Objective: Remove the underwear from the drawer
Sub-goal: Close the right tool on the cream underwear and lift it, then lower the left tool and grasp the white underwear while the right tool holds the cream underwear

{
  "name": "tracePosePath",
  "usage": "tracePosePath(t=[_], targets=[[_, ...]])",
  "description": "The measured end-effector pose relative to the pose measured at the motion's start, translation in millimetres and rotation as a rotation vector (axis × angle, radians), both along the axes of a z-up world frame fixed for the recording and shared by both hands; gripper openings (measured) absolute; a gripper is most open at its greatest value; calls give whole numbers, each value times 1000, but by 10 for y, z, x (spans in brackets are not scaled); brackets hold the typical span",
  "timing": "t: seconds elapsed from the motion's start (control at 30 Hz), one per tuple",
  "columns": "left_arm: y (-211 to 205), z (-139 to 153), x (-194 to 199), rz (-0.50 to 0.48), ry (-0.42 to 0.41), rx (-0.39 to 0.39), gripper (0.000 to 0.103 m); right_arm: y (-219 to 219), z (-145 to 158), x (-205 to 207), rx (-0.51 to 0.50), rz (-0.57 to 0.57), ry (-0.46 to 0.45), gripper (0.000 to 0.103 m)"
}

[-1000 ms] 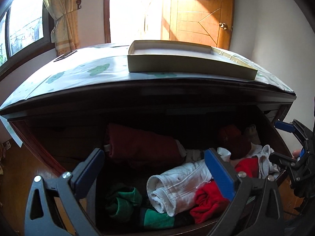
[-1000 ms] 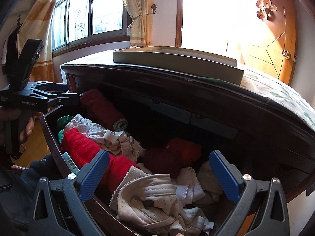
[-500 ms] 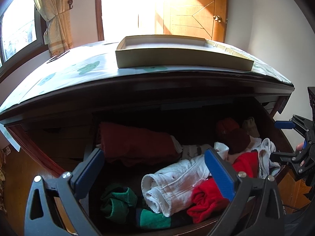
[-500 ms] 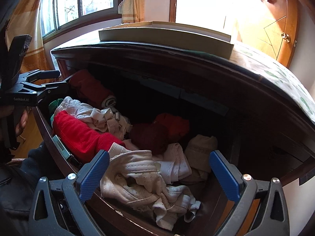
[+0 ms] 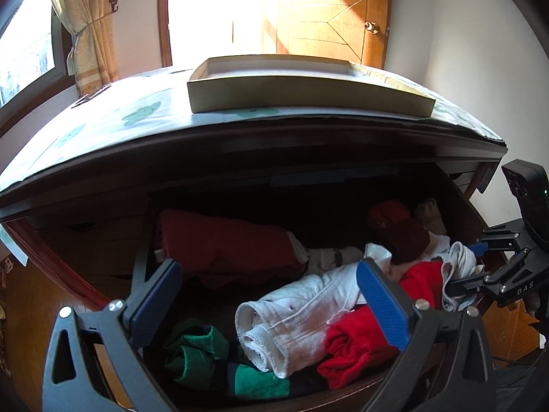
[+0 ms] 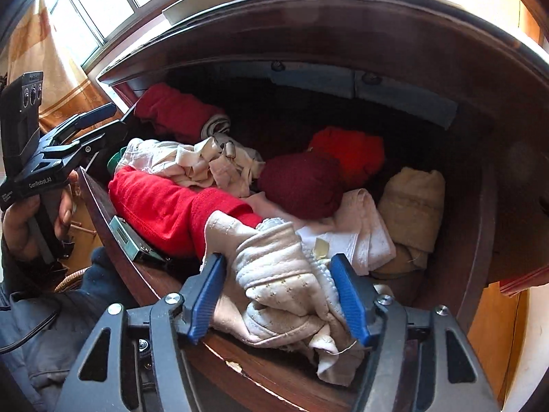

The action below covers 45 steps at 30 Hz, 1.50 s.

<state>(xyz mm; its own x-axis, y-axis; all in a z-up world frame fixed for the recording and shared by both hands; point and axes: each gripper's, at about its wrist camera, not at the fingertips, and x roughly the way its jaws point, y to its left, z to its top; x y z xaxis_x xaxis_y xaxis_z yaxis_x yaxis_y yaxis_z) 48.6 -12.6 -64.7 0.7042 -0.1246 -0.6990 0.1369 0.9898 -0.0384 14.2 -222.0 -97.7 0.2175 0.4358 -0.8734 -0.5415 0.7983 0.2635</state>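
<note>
The open dark wooden drawer (image 6: 113, 206) is full of rolled and crumpled clothes. In the right wrist view my right gripper (image 6: 279, 295) has its blue pads (image 6: 348, 295) on either side of a cream dotted underwear piece (image 6: 274, 274) that hangs over the drawer's front edge; the jaws are narrowed around it and touch the cloth. In the left wrist view my left gripper (image 5: 271, 302) is open and empty, held above the drawer's left half over a white rolled garment (image 5: 291, 316). The right gripper also shows at the right edge of that view (image 5: 480, 264).
The drawer also holds red (image 6: 171, 202), maroon (image 6: 302, 185), orange (image 6: 346, 151), beige (image 6: 411, 202), green (image 5: 195, 353) and dark red (image 5: 226, 247) pieces. A shallow cardboard tray (image 5: 308, 92) lies on the chest's patterned top. A wooden door (image 5: 326, 17) and a curtained window (image 5: 85, 34) stand behind.
My right gripper moved down and forward into the drawer's front right and closed from wide open onto the cream underwear. My left gripper stayed open and shifted only slightly.
</note>
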Motion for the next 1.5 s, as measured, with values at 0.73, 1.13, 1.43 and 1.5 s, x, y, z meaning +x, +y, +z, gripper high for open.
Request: tracePosePath(t=[0.73,1.13,1.43,1.5], targets=[[-202,-221,198,-178,122,80,99,-310,649,-80,253,-125,-259,20],[-616,-345,367,-373,261,249,91,-305,724,7,228,-172,-328,20],[-638,-541,576,-467,444,151,79,-75,524,167,161,-137,-318,20],[-633,-544,619,-474,442,134,71,-59,500,189,146,-133,-321,20]])
